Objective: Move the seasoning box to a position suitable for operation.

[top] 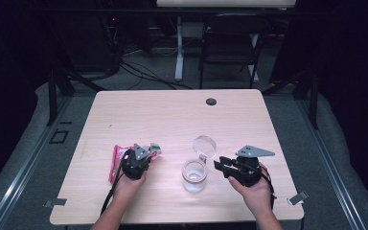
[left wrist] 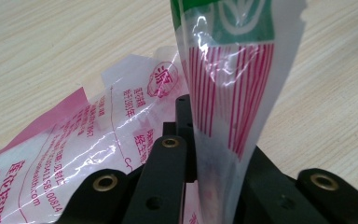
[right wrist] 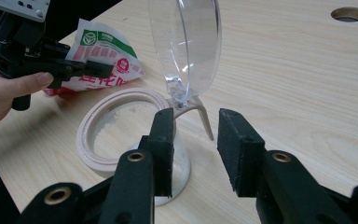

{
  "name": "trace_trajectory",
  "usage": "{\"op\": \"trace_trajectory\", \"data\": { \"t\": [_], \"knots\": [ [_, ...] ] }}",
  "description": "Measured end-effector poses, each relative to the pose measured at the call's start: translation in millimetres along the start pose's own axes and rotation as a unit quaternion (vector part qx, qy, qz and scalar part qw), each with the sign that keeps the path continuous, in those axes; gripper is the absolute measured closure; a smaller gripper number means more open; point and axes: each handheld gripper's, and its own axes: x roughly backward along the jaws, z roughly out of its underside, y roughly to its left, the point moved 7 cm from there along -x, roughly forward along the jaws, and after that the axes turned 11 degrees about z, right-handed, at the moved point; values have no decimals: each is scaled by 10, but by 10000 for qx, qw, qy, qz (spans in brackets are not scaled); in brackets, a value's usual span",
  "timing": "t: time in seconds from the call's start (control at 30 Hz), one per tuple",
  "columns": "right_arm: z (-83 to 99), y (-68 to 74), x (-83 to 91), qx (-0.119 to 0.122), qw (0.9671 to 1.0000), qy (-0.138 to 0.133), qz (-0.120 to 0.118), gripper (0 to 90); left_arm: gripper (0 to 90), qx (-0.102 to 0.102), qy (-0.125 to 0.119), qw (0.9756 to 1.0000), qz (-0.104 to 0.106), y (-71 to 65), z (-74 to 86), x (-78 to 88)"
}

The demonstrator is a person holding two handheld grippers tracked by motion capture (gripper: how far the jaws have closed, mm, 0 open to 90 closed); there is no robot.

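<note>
A: High view: the left tool (top: 146,154) is clamped on the pink bag (top: 116,160), which lies on the counter (top: 172,112) at 9 o'clock of the glass jar (top: 194,175). Right tool (top: 220,166) sits at the jar's 3 o'clock.

B: Left gripper view: the bag (left wrist: 228,84) rises pinched between shut jaws, so the pickup step looks done.

A: Right gripper view: right tool (right wrist: 195,140) stands half open, the lid hinge (right wrist: 196,112) just ahead at 12 o'clock, untouched. Next, I'd judge, steady the jar, then carry the bag over its mouth.
</note>
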Motion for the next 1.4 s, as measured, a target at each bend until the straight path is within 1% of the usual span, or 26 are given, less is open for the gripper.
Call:
{"op": "trace_trajectory", "data": {
  "t": [0.03, 0.07, 0.27, 0.5, 0.6, 0.7, 0.8, 0.87, 0.97, 1.0, 1.03, 1.1, 1.23, 1.27, 1.4],
  "knots": [
    [-1, -2, 2, -10, 10000, -5, -6, 663, 900, 4, -39, 10000, -28, 7, -4, -2],
    [-2, -3, 3, -16, 10000, -11, -5, 663, 900, 21, -16, 10000, 2, 10, -4, 6],
    [-1, -9, 3, -20, 10000, -12, 8, 663, 900, 68, -40, 10000, 32, 20, -9, 21],
    [-4, -8, 0, -16, 10000, -11, 10, 664, 900, 131, -120, 9998, 83, 36, -20, 47],
    [-4, -5, -1, -7, 10000, -8, 3, 664, 900, 188, -175, 9996, 103, 42, -26, 61],
    [0, -3, -8, 0, 10000, 7, -3, 664, 900, 166, -189, 9996, 119, 44, -27, 78],
    [2, 2, -18, -47, 10000, -18, -5, 665, 900, 228, -207, 9994, 169, 48, -25, 87],
    [2, -5, -15, -27, 10000, -2, -1, 665, 900, 257, -217, 9992, 195, 60, -26, 102],
    [-1, -15, -14, -29, 10000, -4, -14, 665, 900, 328, -305, 9988, 217, 75, -38, 131],
    [1, -21, -14, -25, 10000, 5, 4, 667, 900, 321, -289, 9988, 231, 84, -39, 149],
    [3, -24, -16, -25, 10000, 8, 18, 668, 900, 367, -327, 9985, 249, 85, -45, 159],
    [6, -24, -20, -27, 10000, 13, 20, 669, 900, 354, -318, 9985, 282, 102, -51, 195],
    [2, -12, -21, -23, 10000, -7, 22, 669, 900, 481, -456, 9972, 350, 145, -76, 315],
    [1, -12, -19, -8, 10000, 0, 24, 669, 900, 477, -472, 9972, 342, 160, -83, 360],
    [-4, -11, -14, 7, 10000, -9, 16, 669, 900, 535, -723, 9957, 238, 246, -128, 555]
  ]
}}
